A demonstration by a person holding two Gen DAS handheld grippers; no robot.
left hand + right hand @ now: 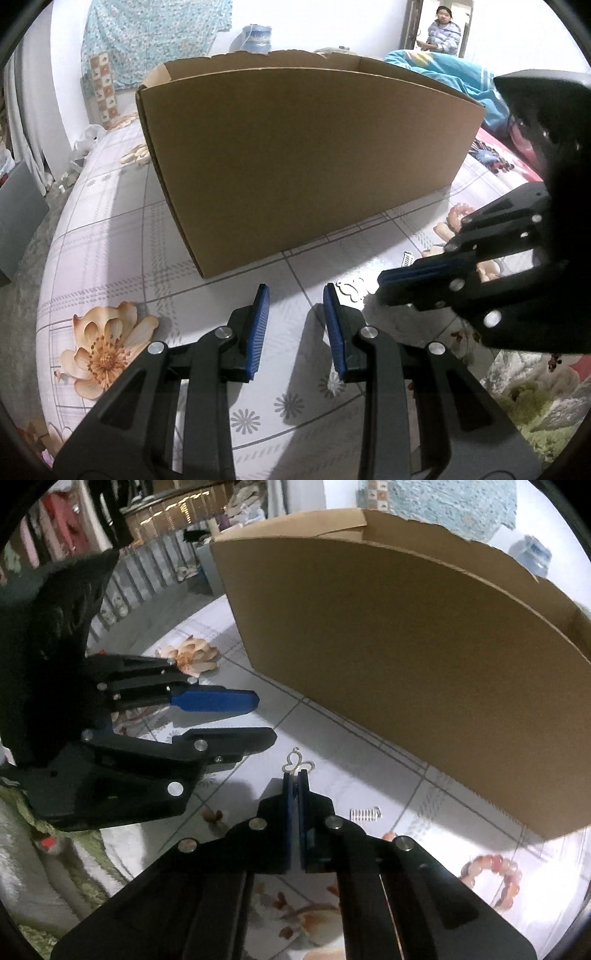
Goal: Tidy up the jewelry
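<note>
We start on the left with the left gripper (pixel 295 314), whose blue pads stand apart over the flowered bedsheet (pixel 110 236) with nothing between them. Just ahead of it and a touch to the right lies the butterfly pendant (pixel 349 291), flat on the sheet beside the right gripper's tips. The right gripper (pixel 384 280) comes in from the right edge of this view, pointing leftward, its pads pressed together.

Behind everything stands the open cardboard box (pixel 303 162), its long side facing us. Far back, a person (pixel 443 33) sits in a doorway.

Now the right wrist view gives us what the left one cannot: the right gripper (pixel 295 775) is pinching the lower edge of the butterfly pendant (pixel 297 765), whose wings stick out just past the pad tips. Its long axis runs across the view, roughly crosswise to the fingers, with a small loop at the upper left. The left gripper (pixel 264 716) reaches in from the left here, fingers spread, pointing right, its tips near the pendant but apart from it.

To the right of the pinched pendant lies a small silver comb clip (pixel 365 814), long axis left to right, and further right a reddish beaded bracelet (pixel 495 875), both loose on the sheet and clear of the claws. In the left wrist view those two are largely hidden behind the right gripper.
</note>
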